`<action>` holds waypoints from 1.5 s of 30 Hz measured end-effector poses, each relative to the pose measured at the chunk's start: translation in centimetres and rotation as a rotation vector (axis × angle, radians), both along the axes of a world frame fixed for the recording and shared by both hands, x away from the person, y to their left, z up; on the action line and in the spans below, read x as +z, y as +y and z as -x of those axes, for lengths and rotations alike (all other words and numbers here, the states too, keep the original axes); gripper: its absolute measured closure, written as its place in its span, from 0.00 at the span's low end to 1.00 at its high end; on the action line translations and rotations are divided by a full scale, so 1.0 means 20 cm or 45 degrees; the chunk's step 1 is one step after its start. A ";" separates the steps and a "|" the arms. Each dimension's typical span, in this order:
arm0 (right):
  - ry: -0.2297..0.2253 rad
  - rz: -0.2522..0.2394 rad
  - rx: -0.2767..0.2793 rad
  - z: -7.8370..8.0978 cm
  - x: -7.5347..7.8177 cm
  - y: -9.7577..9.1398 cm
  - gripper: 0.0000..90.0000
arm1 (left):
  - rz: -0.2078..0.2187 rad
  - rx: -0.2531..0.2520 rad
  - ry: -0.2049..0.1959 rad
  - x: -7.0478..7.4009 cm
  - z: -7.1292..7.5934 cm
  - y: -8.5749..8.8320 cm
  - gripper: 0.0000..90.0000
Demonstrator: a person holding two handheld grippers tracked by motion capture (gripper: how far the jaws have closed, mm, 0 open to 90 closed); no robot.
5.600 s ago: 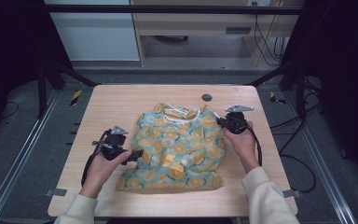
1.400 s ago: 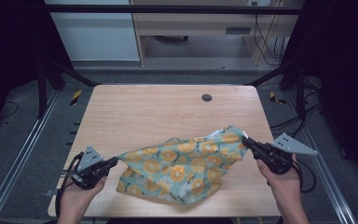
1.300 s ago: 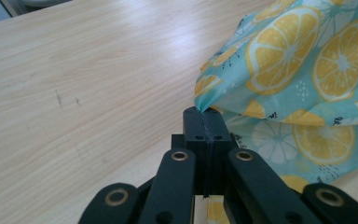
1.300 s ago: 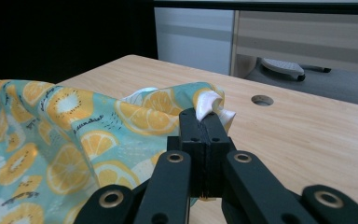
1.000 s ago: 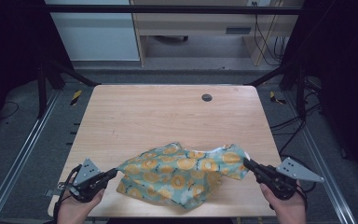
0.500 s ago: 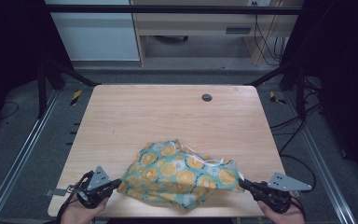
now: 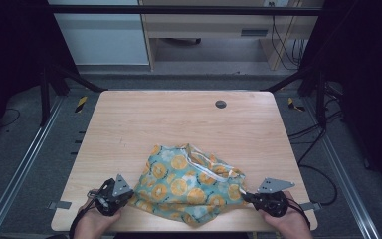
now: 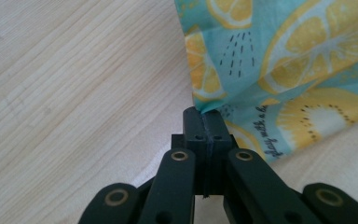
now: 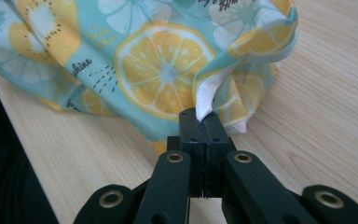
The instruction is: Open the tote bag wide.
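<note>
Lower and nearer you brought the teal lemon-print cloth, bunched on the wooden tabletop; left claw and right claw clamped its corners.

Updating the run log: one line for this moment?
left claw: shut on cloth | right claw: shut on cloth | cloth: bunched, near table edge

- The cloth lies bunched on the table, toward its six o'clock edge.
- The left gripper sits at the cloth's eight o'clock corner, the right gripper at its four o'clock corner.
- A round grommet sits at the cloth's twelve o'clock, well apart.
</note>
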State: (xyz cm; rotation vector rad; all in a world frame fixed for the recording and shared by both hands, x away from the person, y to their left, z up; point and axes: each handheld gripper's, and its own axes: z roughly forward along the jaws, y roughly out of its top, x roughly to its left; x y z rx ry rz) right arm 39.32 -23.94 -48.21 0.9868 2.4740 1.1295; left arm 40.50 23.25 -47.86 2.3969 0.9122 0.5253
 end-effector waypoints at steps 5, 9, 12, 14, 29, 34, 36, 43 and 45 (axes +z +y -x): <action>0.007 0.026 -0.010 -0.03 -0.01 0.02 1.00 | -0.006 0.015 -0.002 -0.01 -0.03 -0.01 1.00; 0.003 0.026 -0.026 -0.06 -0.01 0.02 1.00 | -0.027 0.019 -0.022 -0.01 -0.07 -0.02 1.00; 0.004 0.015 -0.049 -0.08 -0.01 0.02 1.00 | -0.014 0.033 -0.023 -0.01 -0.12 -0.01 1.00; 0.007 0.015 -0.050 -0.11 -0.02 0.03 1.00 | -0.009 0.039 -0.017 -0.01 -0.14 -0.02 1.00; -0.072 -0.052 -0.104 -0.06 0.07 0.06 0.62 | 0.015 0.048 -0.019 0.00 -0.16 0.00 1.00; -0.087 -0.074 -0.136 -0.09 0.14 0.06 0.46 | 0.025 0.049 -0.026 0.00 -0.15 0.00 1.00; -0.067 -0.101 -0.162 -0.14 0.16 0.06 0.43 | 0.028 0.049 -0.025 0.00 -0.15 0.00 1.00; -0.013 -0.127 -0.118 -0.21 0.16 0.12 0.91 | 0.035 0.046 -0.009 0.00 -0.13 0.01 1.00; -0.035 -0.144 -0.080 -0.19 0.17 0.13 0.99 | 0.030 0.046 -0.007 0.00 -0.13 0.02 1.00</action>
